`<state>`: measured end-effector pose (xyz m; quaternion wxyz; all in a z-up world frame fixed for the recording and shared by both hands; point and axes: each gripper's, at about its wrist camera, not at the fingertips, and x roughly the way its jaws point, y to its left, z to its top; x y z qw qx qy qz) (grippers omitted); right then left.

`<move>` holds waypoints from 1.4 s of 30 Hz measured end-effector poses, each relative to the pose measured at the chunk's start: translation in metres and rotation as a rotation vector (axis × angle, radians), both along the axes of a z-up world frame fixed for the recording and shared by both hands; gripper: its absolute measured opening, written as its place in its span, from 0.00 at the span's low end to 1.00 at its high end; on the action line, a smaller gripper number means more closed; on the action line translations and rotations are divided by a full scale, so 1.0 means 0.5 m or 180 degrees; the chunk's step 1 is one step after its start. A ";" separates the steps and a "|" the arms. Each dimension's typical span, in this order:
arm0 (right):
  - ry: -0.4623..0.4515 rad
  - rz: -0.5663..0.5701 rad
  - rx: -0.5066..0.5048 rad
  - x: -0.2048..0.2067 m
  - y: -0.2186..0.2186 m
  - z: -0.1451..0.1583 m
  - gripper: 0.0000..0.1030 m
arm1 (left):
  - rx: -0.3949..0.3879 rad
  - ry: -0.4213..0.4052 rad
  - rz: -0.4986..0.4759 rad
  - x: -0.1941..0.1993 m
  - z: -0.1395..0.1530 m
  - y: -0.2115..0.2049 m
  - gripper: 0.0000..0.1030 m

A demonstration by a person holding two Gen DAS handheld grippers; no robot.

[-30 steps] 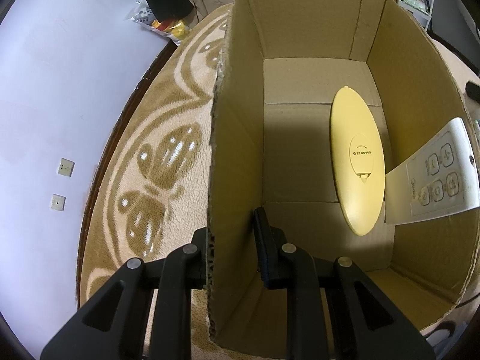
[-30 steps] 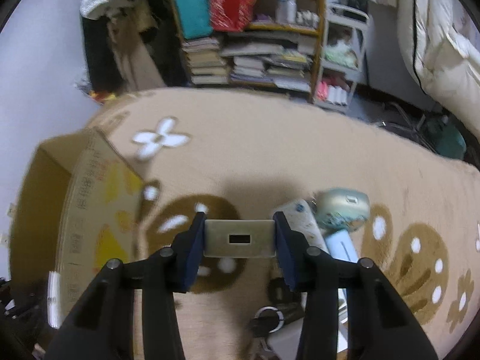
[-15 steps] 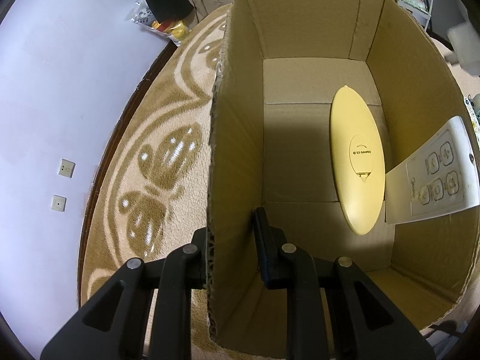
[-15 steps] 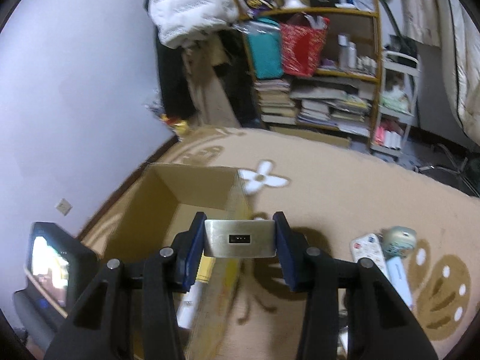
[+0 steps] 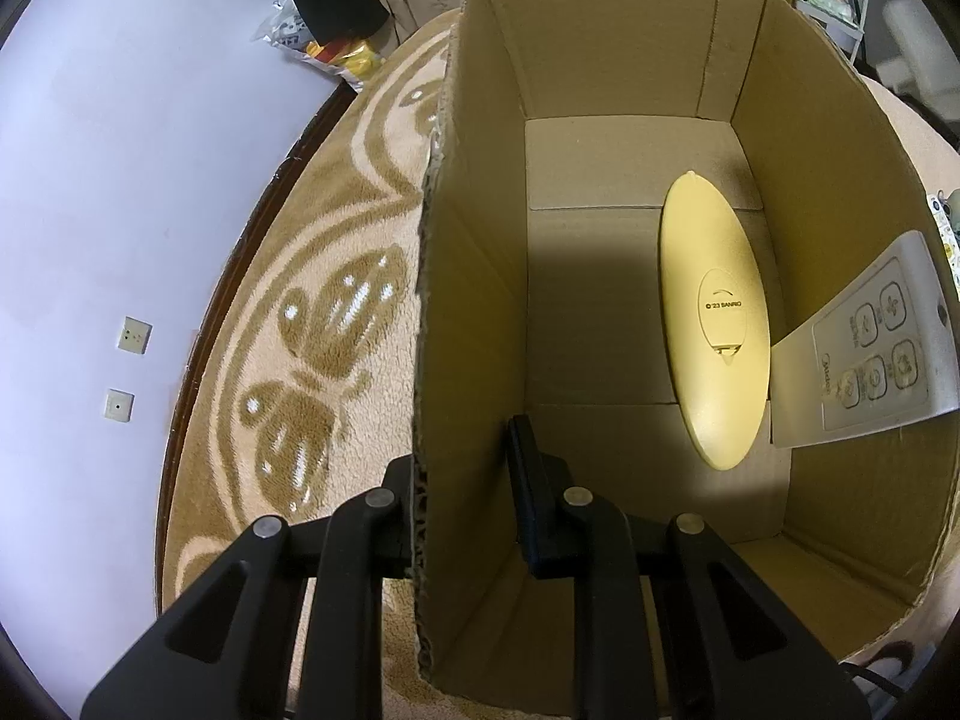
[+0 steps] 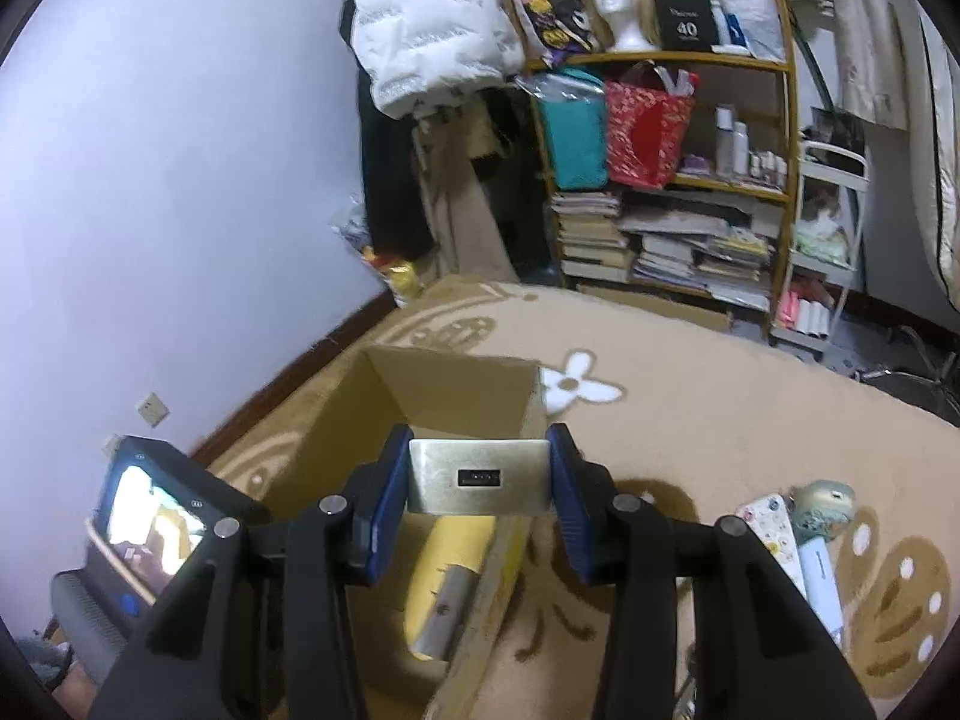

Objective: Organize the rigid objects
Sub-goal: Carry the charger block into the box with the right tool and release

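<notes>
My left gripper [image 5: 465,501] is shut on the left wall of an open cardboard box [image 5: 474,300], one finger outside and one inside. On the box floor lies a yellow oval object [image 5: 714,324]; a white remote [image 5: 876,348] leans against the right wall. My right gripper [image 6: 480,480] is shut on a brass-coloured metal block [image 6: 480,476] with a small port, held above the same cardboard box [image 6: 444,396]. Below it I see the yellow oval object [image 6: 456,546] and the white remote [image 6: 444,618] inside.
The box stands on a beige patterned rug [image 6: 720,408] near a lilac wall [image 5: 120,150]. More rigid items [image 6: 804,540] lie on the rug to the right. A cluttered bookshelf [image 6: 666,204] stands at the back. The left gripper's phone screen [image 6: 150,522] shows at left.
The right gripper has carried the metal block from over the rug's loose items to above the box, tilting upward. The left gripper stays clamped on the box wall.
</notes>
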<state>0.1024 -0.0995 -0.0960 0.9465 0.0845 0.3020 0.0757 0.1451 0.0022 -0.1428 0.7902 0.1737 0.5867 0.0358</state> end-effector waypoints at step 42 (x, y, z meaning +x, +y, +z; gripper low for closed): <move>0.1013 -0.0660 0.0100 -0.033 -0.213 -0.108 0.90 | -0.0006 -0.0020 -0.0006 -0.003 0.003 0.003 0.20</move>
